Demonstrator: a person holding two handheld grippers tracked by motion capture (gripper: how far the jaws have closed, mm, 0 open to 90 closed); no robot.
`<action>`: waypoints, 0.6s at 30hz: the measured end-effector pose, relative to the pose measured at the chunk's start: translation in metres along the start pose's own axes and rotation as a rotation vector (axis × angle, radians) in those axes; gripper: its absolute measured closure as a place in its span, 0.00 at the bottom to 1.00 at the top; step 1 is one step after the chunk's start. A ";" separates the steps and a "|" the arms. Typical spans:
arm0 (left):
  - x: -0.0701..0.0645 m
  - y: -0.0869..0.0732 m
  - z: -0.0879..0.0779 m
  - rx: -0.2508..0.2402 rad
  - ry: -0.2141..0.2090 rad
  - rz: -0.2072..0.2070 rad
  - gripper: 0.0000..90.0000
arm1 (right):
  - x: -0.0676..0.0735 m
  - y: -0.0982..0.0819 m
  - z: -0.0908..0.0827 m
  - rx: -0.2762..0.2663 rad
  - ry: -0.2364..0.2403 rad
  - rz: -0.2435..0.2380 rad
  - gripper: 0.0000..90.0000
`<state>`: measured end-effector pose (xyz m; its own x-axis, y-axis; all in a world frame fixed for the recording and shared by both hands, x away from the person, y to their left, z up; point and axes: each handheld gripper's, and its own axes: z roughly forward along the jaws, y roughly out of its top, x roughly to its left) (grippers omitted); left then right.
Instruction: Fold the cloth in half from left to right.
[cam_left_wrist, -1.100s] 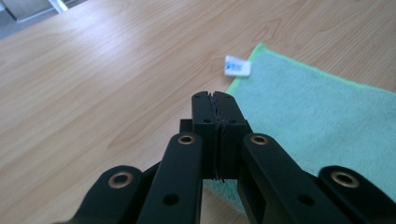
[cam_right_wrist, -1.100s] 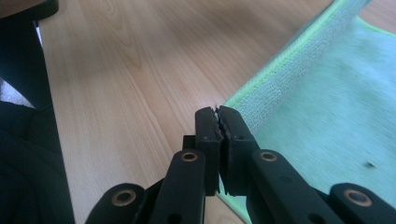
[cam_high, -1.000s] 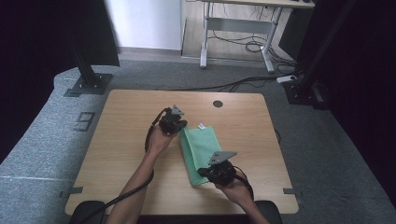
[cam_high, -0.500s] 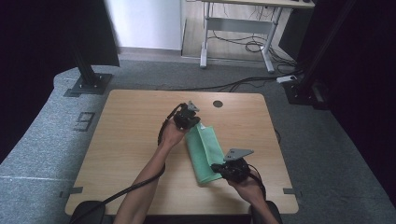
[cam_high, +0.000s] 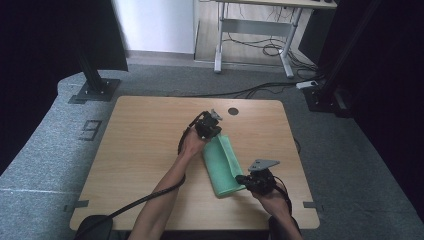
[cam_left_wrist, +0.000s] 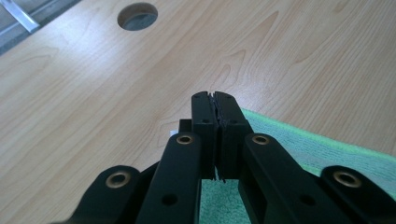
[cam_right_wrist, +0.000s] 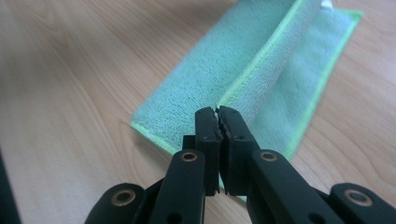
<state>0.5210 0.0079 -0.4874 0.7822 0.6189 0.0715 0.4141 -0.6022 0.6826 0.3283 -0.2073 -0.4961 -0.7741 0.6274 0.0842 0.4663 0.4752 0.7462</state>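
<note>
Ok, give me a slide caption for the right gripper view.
Shut right gripper pinching the folded green cloth on the wooden table.

Left forearm runs up from the bottom edge, angled toward table centre; left hand wraps the left gripper, which points away from the person, jaws pressed tight together. Right hand sits low and near the body, wrist bent inward; right gripper points leftward, jaws likewise closed flush. Cables trail back from both.
</note>
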 end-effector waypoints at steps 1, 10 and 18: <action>0.000 0.000 0.003 0.006 -0.001 0.002 0.97 | -0.002 -0.002 0.001 0.006 -0.003 0.004 0.96; -0.005 -0.003 0.025 0.049 0.007 0.014 0.97 | -0.012 -0.016 0.012 0.053 -0.012 0.031 0.95; -0.008 -0.003 0.037 0.073 0.016 0.017 0.95 | -0.014 -0.024 0.022 0.080 -0.007 0.040 0.95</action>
<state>0.5305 -0.0138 -0.5169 0.7820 0.6160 0.0944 0.4342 -0.6472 0.6265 0.3376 -0.2136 -0.5298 -0.7514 0.6511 0.1074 0.5294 0.4976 0.6871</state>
